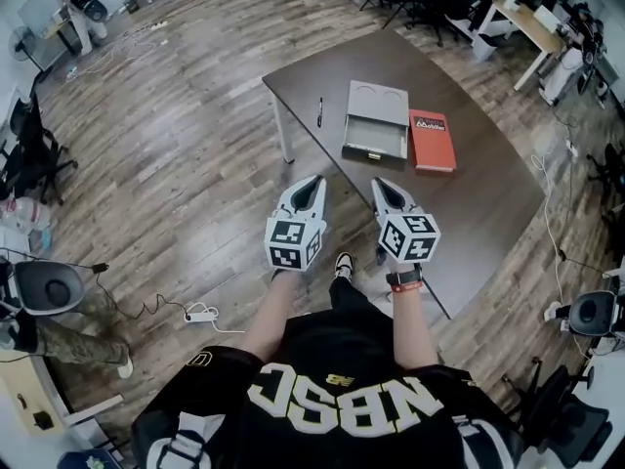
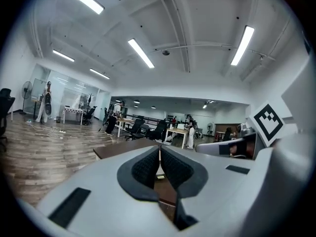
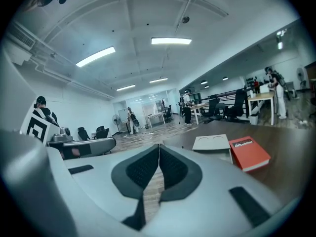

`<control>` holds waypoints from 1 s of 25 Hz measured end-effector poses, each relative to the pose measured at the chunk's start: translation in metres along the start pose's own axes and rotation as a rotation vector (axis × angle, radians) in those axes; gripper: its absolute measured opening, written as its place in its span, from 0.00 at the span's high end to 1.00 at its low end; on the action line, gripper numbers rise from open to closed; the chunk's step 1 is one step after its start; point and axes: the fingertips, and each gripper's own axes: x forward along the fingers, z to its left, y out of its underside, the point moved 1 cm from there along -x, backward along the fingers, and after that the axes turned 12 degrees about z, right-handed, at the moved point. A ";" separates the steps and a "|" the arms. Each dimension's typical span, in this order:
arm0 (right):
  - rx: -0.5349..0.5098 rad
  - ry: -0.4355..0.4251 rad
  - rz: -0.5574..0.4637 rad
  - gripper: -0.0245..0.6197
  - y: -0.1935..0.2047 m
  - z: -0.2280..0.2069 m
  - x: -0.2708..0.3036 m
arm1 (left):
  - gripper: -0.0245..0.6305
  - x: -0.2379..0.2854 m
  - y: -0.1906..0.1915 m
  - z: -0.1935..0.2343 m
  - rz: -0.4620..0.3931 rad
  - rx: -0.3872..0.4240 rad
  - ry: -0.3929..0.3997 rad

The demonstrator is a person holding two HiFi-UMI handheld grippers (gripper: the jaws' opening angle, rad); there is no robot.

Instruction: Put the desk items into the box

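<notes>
The grey box (image 1: 376, 137) lies open on the dark brown table (image 1: 488, 213), its flat lid (image 1: 378, 98) folded back on the far side and its tray facing the person. A red book (image 1: 433, 141) lies flat just beside the box on its right, close to touching it. A black pen (image 1: 319, 112) lies left of the box, apart from it, near the table's left edge. All 3 items sit on the tabletop; nothing can be made out inside the box.

The 2 grippers are held in the air on the near side of the box, well short of it, side by side with a gap between them. The left gripper (image 1: 314, 180) hangs over the wooden floor, nearer and left of the box; in its own view its jaws are pressed together with nothing between them, and the table's edge (image 2: 123, 148) shows beyond them. The right gripper (image 1: 379, 183) hangs at the table's near edge, nearer than the box and roughly in line with it. Its jaws are also pressed together and empty. In the right gripper view the box (image 3: 211, 142) and the red book (image 3: 249, 153) lie ahead and to the right of the jaw tips.

A white power strip (image 1: 200, 314) lies on the floor, far left of the box.
</notes>
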 end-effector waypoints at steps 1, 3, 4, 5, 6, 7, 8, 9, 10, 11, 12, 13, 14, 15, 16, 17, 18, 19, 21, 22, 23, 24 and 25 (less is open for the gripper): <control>-0.001 -0.010 -0.001 0.95 -0.010 -0.007 0.011 | 0.93 0.013 -0.007 0.005 0.001 0.006 -0.009; -0.013 -0.030 -0.004 0.95 -0.031 -0.021 0.030 | 0.93 0.039 -0.022 0.014 -0.003 0.016 -0.029; -0.022 -0.039 -0.007 0.95 -0.043 -0.029 0.040 | 0.93 0.052 -0.032 0.019 -0.010 0.017 -0.041; -0.029 -0.049 -0.010 0.95 -0.056 -0.036 0.048 | 0.93 0.065 -0.042 0.023 -0.016 0.017 -0.053; -0.035 -0.057 -0.013 0.95 -0.068 -0.044 0.056 | 0.93 0.078 -0.052 0.026 -0.019 0.017 -0.063; -0.038 -0.065 -0.015 0.95 -0.078 -0.052 0.062 | 0.93 0.091 -0.059 0.028 -0.017 0.017 -0.070; -0.039 -0.072 -0.013 0.95 -0.085 -0.059 0.069 | 0.93 0.103 -0.064 0.030 -0.013 0.017 -0.074; -0.038 -0.079 -0.009 0.95 -0.092 -0.066 0.075 | 0.93 0.115 -0.068 0.031 -0.006 0.017 -0.078; -0.036 -0.086 -0.003 0.95 -0.097 -0.072 0.082 | 0.93 0.126 -0.071 0.033 0.004 0.018 -0.082; -0.034 -0.093 0.005 0.95 -0.101 -0.077 0.089 | 0.93 0.136 -0.073 0.036 0.016 0.019 -0.088; -0.034 -0.102 0.013 0.95 -0.105 -0.082 0.097 | 0.93 0.145 -0.075 0.039 0.029 0.020 -0.095; -0.033 -0.108 0.021 0.95 -0.108 -0.087 0.105 | 0.93 0.154 -0.076 0.041 0.042 0.021 -0.102; -0.027 -0.111 0.025 0.95 -0.111 -0.094 0.113 | 0.93 0.163 -0.077 0.044 0.053 0.022 -0.108; -0.013 -0.110 0.028 0.95 -0.112 -0.103 0.121 | 0.93 0.173 -0.075 0.047 0.065 0.022 -0.113; 0.007 -0.111 0.032 0.95 -0.112 -0.112 0.129 | 0.93 0.183 -0.072 0.049 0.077 0.019 -0.117; 0.025 -0.116 0.043 0.95 -0.109 -0.120 0.138 | 0.93 0.191 -0.068 0.053 0.093 0.014 -0.123; 0.038 -0.124 0.060 0.95 -0.104 -0.124 0.146 | 0.93 0.199 -0.062 0.058 0.110 0.004 -0.127; 0.047 -0.129 0.078 0.95 -0.099 -0.126 0.154 | 0.93 0.205 -0.055 0.064 0.128 -0.012 -0.127; 0.064 -0.120 0.103 0.95 -0.095 -0.131 0.168 | 0.93 0.219 -0.043 0.078 0.159 -0.042 -0.114; 0.072 -0.111 0.113 0.95 -0.095 -0.136 0.175 | 0.93 0.229 -0.038 0.083 0.173 -0.048 -0.105; 0.078 -0.105 0.123 0.95 -0.093 -0.141 0.184 | 0.93 0.239 -0.033 0.089 0.186 -0.048 -0.097; 0.081 -0.101 0.133 0.95 -0.092 -0.147 0.194 | 0.93 0.250 -0.029 0.095 0.197 -0.046 -0.092; 0.081 -0.097 0.141 0.95 -0.092 -0.151 0.202 | 0.93 0.260 -0.026 0.102 0.208 -0.047 -0.092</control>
